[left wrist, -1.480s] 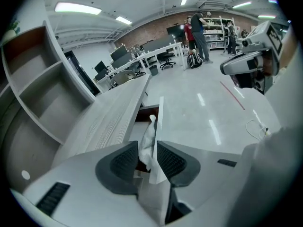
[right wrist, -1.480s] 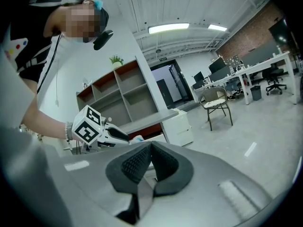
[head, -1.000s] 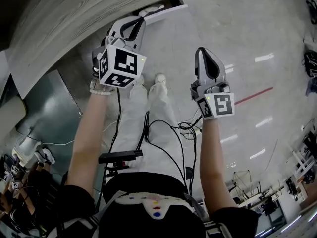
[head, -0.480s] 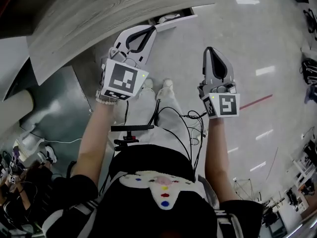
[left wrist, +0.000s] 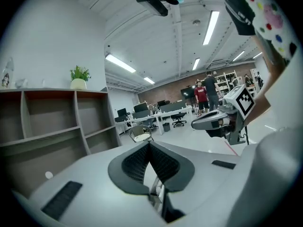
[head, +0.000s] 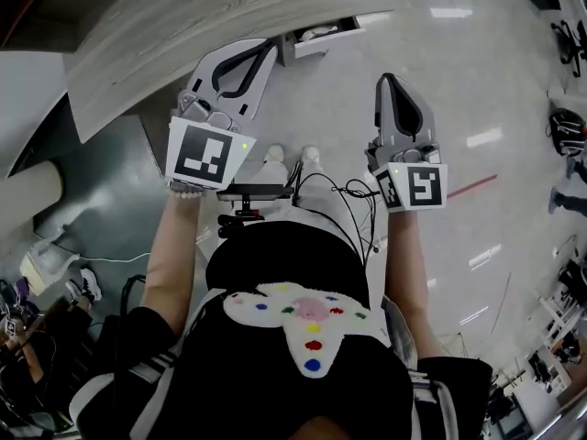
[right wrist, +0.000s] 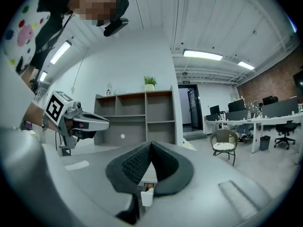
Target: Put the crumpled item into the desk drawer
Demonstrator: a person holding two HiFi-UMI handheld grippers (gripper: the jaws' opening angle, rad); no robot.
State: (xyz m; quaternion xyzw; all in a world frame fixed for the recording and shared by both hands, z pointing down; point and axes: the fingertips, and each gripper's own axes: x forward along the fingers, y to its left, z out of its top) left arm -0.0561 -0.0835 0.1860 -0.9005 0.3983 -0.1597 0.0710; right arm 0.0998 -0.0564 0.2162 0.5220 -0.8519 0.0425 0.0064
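1. While the pale crumpled item [head: 316, 32] seems to lie inside the open white desk drawer [head: 332, 44], though it is too small to be sure, the drawer juts out from under the edge of the grey wood-grain surface [head: 202, 16]. A leg or the dangling black cables [head: 344, 204] could catch it, I judge.
2. If the drawer is pushed shut carelessly, the light item may spring up and jam at the rim.
3. Left gripper [head: 264, 48]: jaws closed tip to tip with nothing between them, held high before the chest, pointing slightly downward.
4. Right gripper [head: 389, 81]: likewise closed and empty, raised beside the left, well apart from the drawer, pointing about level.
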